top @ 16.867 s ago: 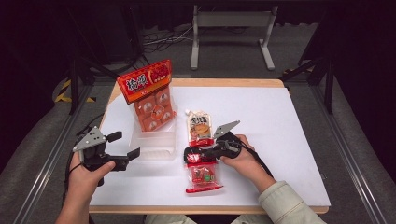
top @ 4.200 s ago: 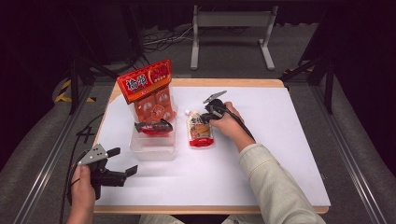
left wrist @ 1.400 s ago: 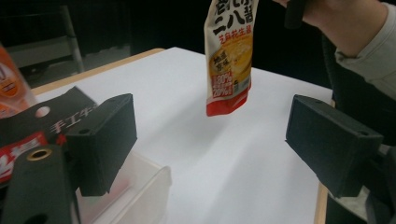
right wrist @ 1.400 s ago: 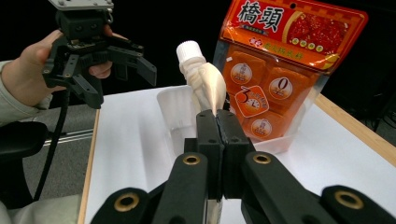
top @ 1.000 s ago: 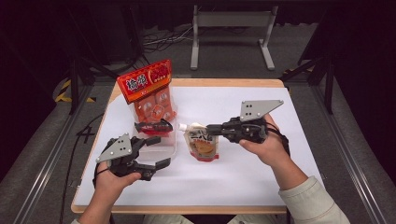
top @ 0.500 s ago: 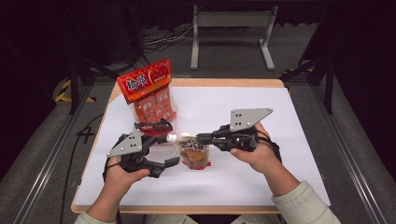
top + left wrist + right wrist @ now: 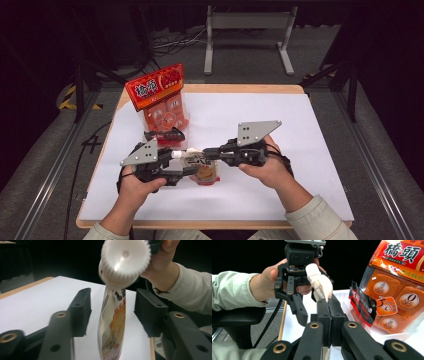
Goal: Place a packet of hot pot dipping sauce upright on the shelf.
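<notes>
A spouted food pouch (image 7: 204,171) with a white screw cap (image 7: 178,154) hangs upright over the white table sheet (image 7: 300,125). My right gripper (image 7: 209,150) is shut on the pouch's neck just under the spout, as the right gripper view (image 7: 328,308) shows. My left gripper (image 7: 186,163) faces it from the left. In the left gripper view the pouch (image 7: 112,330) hangs between the left gripper's (image 7: 113,303) jaws, with the cap (image 7: 125,261) above them. Those jaws have just been closing, but a gap remains on both sides of the pouch.
A large orange snack bag (image 7: 162,100) stands at the back left in a clear tray. A dark red packet (image 7: 164,135) lies at its front. The bag (image 7: 397,285) and the packet (image 7: 362,305) sit close to the right of the pouch in the right gripper view.
The left gripper has moved right and the right gripper has brought the pouch left, so they now meet. The left jaws stand narrower around the pouch.
</notes>
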Demonstrator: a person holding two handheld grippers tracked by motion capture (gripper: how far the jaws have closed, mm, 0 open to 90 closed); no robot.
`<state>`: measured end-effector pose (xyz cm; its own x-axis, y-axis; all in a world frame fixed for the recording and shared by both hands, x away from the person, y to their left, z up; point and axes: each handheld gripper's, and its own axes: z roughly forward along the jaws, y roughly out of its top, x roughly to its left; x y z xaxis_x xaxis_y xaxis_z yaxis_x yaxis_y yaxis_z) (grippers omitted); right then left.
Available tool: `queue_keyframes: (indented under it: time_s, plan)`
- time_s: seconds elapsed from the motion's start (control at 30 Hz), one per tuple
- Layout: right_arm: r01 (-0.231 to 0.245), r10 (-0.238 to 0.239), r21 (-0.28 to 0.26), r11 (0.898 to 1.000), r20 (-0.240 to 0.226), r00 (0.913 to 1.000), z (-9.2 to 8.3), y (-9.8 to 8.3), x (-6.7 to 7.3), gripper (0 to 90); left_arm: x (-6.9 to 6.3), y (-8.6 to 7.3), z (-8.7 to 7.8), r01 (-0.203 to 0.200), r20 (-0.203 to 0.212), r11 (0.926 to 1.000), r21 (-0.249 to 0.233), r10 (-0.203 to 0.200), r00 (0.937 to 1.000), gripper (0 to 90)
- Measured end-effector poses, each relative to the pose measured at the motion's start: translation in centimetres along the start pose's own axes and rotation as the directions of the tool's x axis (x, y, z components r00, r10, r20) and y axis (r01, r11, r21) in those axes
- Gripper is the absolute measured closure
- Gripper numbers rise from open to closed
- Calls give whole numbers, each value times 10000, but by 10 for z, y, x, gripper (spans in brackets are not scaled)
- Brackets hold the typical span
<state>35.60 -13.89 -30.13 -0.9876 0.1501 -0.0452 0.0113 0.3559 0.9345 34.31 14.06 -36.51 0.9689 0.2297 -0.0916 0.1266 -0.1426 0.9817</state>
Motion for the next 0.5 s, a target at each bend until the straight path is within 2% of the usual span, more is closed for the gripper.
queue_keyframes:
  time_s: [0.1, 0.17, 0.2, 0.27, 0.33, 0.5]
  plan:
    - [-1, 1, -7, 10000, -57, 10000, 2, -1, 1, 898, 1, 1, 3, 62, 240, 10000, -37, -61, 9997, 578]
    - [28, -28, -25, 10000, -108, 9999, 4, -2, 1, 897, 1, 1, 3, 74, 219, 10000, 54, -76, 9997, 701]
    - [28, -28, -25, 10000, -108, 9999, 4, -2, 1, 897, 1, 2, 2, -11, 207, 9999, 113, 9, 9998, 701]
    - [68, -69, -91, 9999, -137, 9999, 4, -2, 1, 894, 2, 2, -1, -14, 297, 10000, 29, 14, 9996, 812]
    - [132, -134, -169, 9998, -135, 9998, 4, -2, 2, 890, 2, 3, -3, 48, 432, 10000, 5, -48, 9991, 851]
    - [155, -158, -313, 9994, -99, 9998, 4, -2, 3, 850, 0, 6, -6, -252, 299, 9995, 187, 246, 9993, 872]
